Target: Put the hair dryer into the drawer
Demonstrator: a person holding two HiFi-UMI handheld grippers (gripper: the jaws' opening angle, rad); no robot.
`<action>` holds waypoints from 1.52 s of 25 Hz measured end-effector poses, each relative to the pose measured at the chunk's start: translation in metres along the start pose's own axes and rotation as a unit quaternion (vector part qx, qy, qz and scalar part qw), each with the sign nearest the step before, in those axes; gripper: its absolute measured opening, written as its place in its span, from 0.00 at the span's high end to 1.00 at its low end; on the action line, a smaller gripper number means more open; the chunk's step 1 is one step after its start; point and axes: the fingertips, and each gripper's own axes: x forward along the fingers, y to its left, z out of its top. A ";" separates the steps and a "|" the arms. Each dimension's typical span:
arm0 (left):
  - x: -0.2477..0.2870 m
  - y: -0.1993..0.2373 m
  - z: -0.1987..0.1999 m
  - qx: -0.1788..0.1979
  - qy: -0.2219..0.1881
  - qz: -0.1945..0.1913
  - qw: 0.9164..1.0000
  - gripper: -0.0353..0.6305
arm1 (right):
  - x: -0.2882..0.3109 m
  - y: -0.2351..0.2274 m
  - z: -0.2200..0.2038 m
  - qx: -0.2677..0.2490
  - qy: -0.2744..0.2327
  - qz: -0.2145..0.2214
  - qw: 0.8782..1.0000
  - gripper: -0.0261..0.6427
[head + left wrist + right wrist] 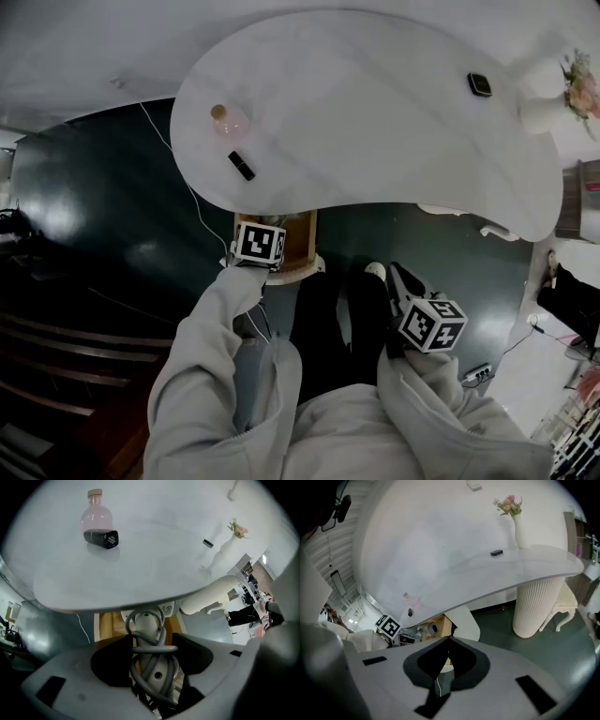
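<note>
Since the jaws of your left gripper clamp the hair dryer by its rigid, cord-wrapped handle beneath the counter, expect head-heavy tipping; your right gripper is closed, empty.

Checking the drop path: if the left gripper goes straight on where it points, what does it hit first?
Likely the wooden inside of the open drawer, seen straight past the hair dryer that the left gripper holds. The table rim sits just above that line; depth is unclear.

A bottle stands near the bench's left edge and a vase at its right end. The drawer sits below the near edge.
</note>
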 end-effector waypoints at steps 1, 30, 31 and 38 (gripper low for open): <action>0.001 0.001 0.005 0.009 -0.006 0.004 1.000 0.55 | -0.001 -0.002 0.000 0.003 0.000 -0.003 1.000 0.89; 0.054 0.010 0.037 0.058 -0.167 0.037 0.984 0.55 | -0.007 -0.018 -0.024 0.011 0.028 -0.039 0.999 0.89; 0.057 0.011 0.034 0.055 -0.164 0.038 0.984 0.54 | -0.007 -0.019 -0.024 0.012 0.029 -0.041 0.999 0.89; 0.081 0.027 0.024 0.033 -0.149 0.047 0.987 0.55 | -0.005 -0.021 -0.033 0.018 0.039 -0.044 0.998 0.89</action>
